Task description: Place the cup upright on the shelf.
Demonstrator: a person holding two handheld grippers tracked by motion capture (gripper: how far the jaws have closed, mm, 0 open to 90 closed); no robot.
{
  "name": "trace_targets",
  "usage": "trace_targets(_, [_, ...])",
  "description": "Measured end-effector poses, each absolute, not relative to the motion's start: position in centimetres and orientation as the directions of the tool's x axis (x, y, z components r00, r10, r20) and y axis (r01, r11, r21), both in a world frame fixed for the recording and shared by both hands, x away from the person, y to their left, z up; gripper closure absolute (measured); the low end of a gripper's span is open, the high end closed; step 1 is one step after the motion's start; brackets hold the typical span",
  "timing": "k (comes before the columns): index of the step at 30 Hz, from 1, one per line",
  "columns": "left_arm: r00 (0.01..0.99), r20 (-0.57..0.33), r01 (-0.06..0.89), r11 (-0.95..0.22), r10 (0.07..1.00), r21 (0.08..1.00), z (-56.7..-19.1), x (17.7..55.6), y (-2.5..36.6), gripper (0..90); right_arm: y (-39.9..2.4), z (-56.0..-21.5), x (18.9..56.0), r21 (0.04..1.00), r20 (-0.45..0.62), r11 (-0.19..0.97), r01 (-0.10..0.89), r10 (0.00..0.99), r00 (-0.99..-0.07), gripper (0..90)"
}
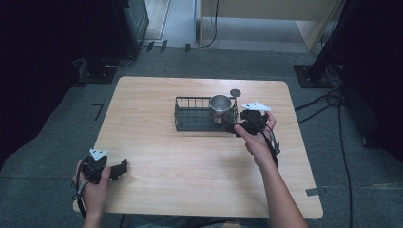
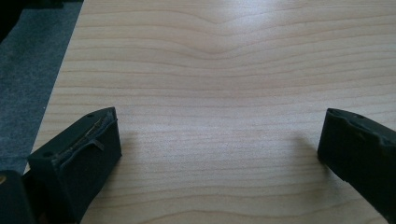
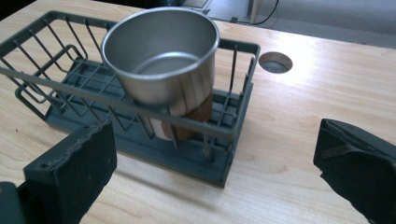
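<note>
Wooden table [image 1: 199, 180] with a dark wire basket [image 1: 192, 118] holding a steel cup [image 1: 220, 105]; no writing readable anywhere.

The pale wood-grain table fills the middle of the high view. Right of its centre sits the dark grey wire basket, with the shiny metal cup upright at its right end, a brown band around its base. A round hole [image 1: 235, 92] lies in the tabletop just above the basket. The right gripper [image 1: 240, 124], jaws wide apart and empty, sits just right of the basket. The left gripper [image 1: 121, 167], lower left, is spread open over bare wood.
</note>
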State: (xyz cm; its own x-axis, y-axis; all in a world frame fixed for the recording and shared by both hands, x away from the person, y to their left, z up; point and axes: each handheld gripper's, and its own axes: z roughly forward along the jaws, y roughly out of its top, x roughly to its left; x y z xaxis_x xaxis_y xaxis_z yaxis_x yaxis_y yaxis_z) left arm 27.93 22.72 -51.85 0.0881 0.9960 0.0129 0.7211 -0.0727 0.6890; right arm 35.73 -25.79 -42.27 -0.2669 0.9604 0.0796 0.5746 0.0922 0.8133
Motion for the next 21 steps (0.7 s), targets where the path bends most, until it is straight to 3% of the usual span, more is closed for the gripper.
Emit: trace_targets(21, [0.09,0.015,0.722,-0.075,0.996,0.688,-51.8,27.9,22.7,0.0,-28.9,-45.6,32.2,0.795,0.095,0.07,0.602,0.967,-0.237,0.0])
